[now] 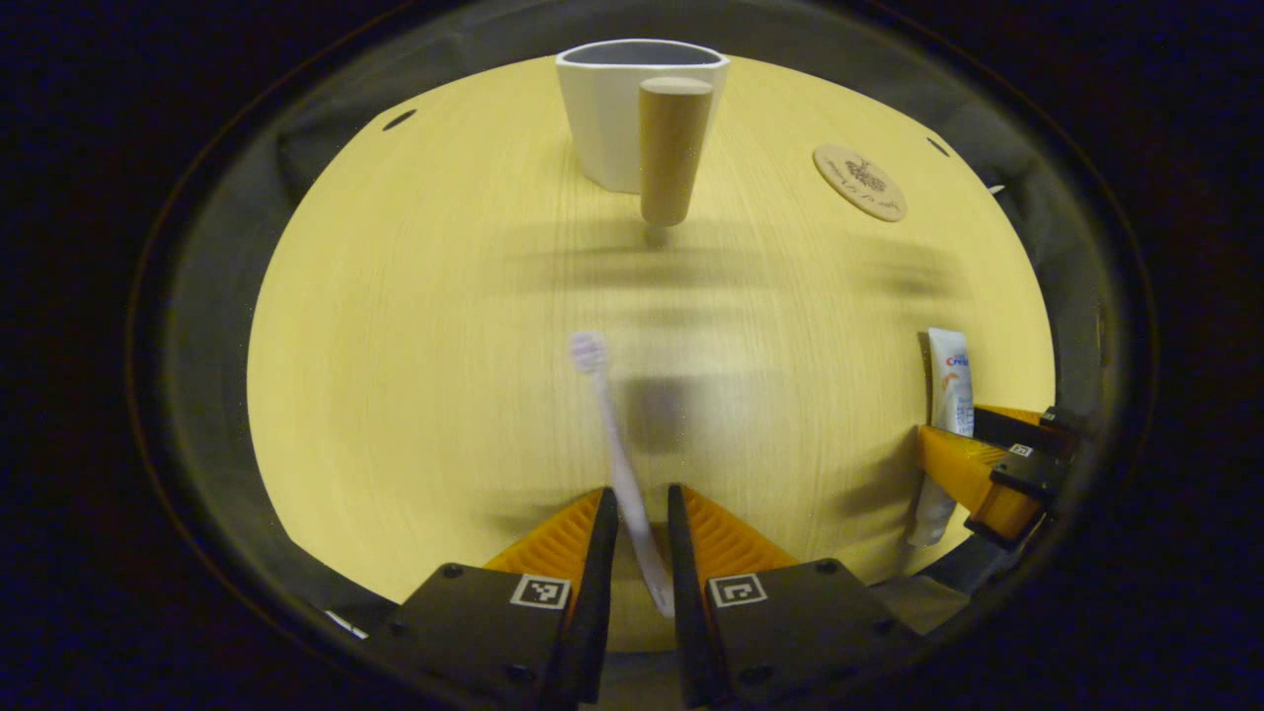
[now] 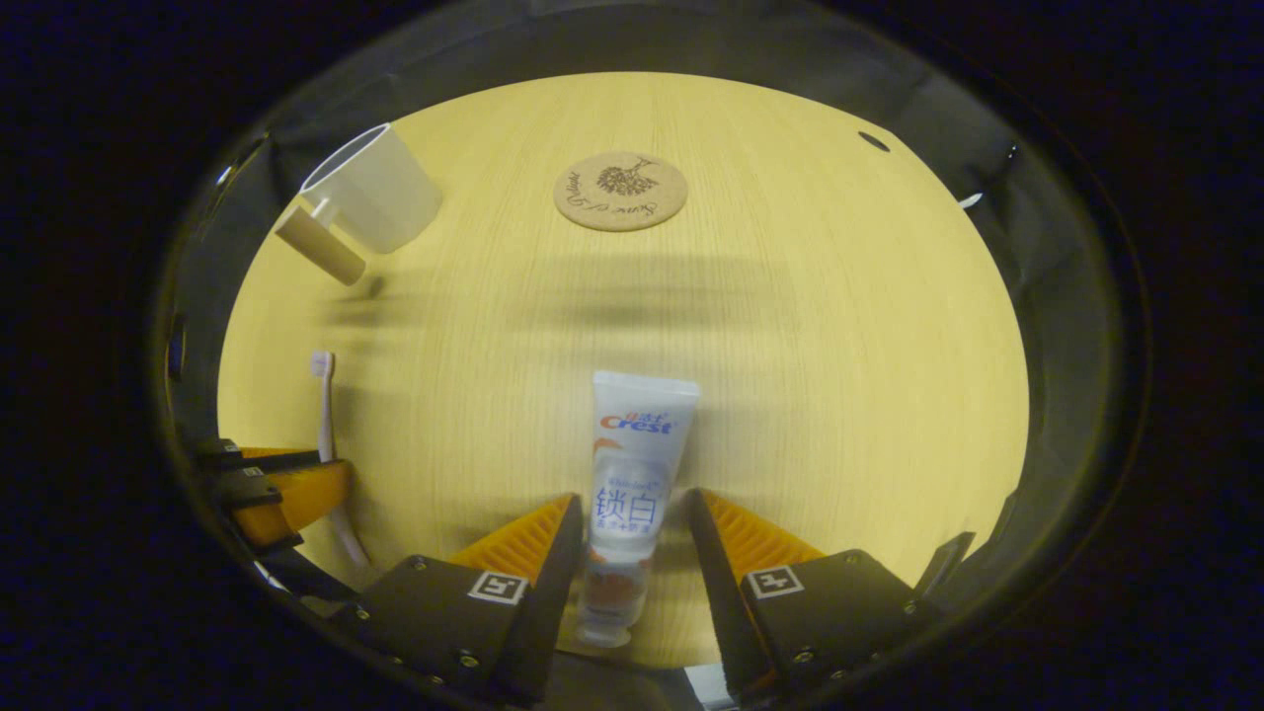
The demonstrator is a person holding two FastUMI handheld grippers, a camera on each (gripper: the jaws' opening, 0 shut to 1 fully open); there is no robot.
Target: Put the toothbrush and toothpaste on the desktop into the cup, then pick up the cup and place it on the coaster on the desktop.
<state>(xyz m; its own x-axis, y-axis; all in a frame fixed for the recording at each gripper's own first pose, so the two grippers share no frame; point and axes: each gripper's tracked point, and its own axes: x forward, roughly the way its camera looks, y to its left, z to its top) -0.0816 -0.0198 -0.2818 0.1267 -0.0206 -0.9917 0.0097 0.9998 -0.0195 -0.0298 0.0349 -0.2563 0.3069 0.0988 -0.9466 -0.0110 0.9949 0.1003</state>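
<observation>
Jaws straddle toothbrush [image 1: 622, 464] and toothpaste [image 2: 632, 474], contact unclear; handle end hidden.

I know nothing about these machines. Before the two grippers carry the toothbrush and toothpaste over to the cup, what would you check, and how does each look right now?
1. Toothbrush between the left gripper fingers: ok, handle sits in the narrow gap, though firm contact cannot be told.
2. Toothpaste between the right gripper fingers: cannot tell; the tube lies in the gap, the fingers look slightly apart from it.
3. Cup upright, mouth open: ok.
4. Cup inside free: cannot tell, interior mostly hidden.
5. Coaster bare: ok.
6. Desktop between the grippers and the cup bare: ok.
</observation>
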